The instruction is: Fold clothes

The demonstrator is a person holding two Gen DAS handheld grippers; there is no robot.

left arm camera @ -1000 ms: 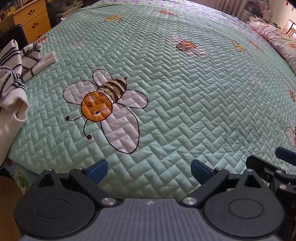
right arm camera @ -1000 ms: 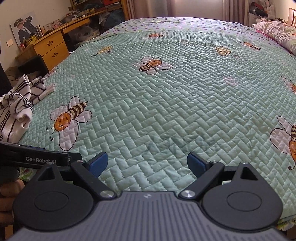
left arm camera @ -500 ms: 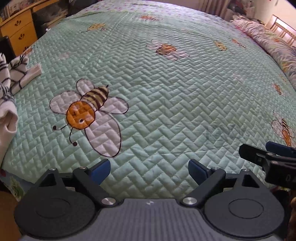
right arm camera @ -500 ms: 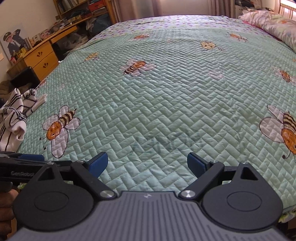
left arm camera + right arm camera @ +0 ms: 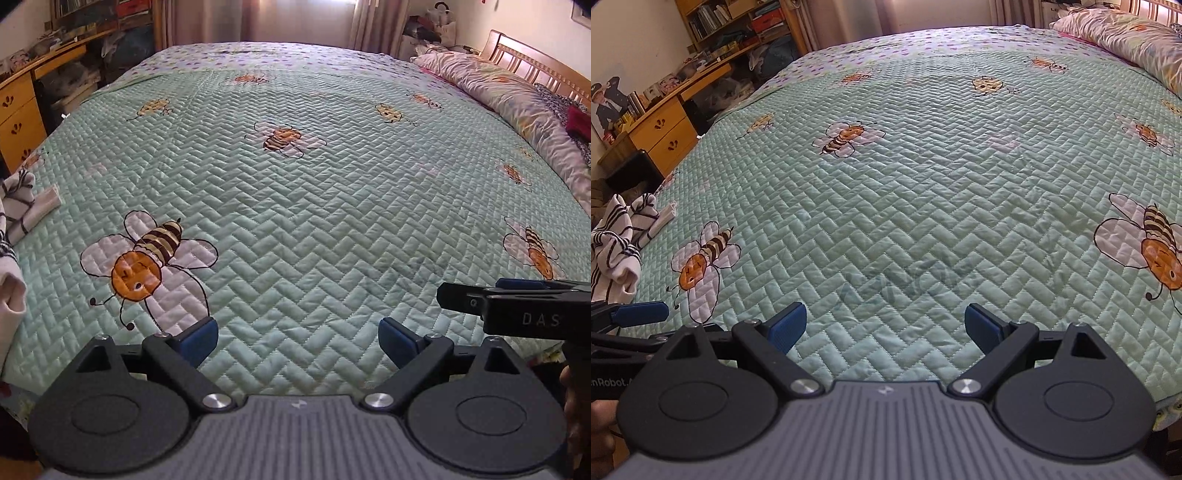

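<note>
A crumpled white garment with dark stripes (image 5: 617, 243) lies at the left edge of the bed, also seen at the left rim of the left wrist view as the striped garment (image 5: 16, 206). My left gripper (image 5: 298, 338) hangs open above the near edge of the green bee quilt (image 5: 314, 206), nothing between its blue pads. My right gripper (image 5: 885, 326) is open too, over the same near edge, empty. Both are well right of the garment. The right gripper's side shows in the left wrist view as a black bar (image 5: 517, 306).
A wooden desk with drawers (image 5: 665, 129) and shelves stands left of the bed. A rolled duvet and pillows (image 5: 517, 96) lie along the right side by a wooden headboard (image 5: 535, 66). The quilt (image 5: 923, 184) stretches flat ahead.
Both views have tilted up and shifted, so more of the far bed and room shows. The striped garment has slid toward the left rim. Both grippers stay open and empty.
</note>
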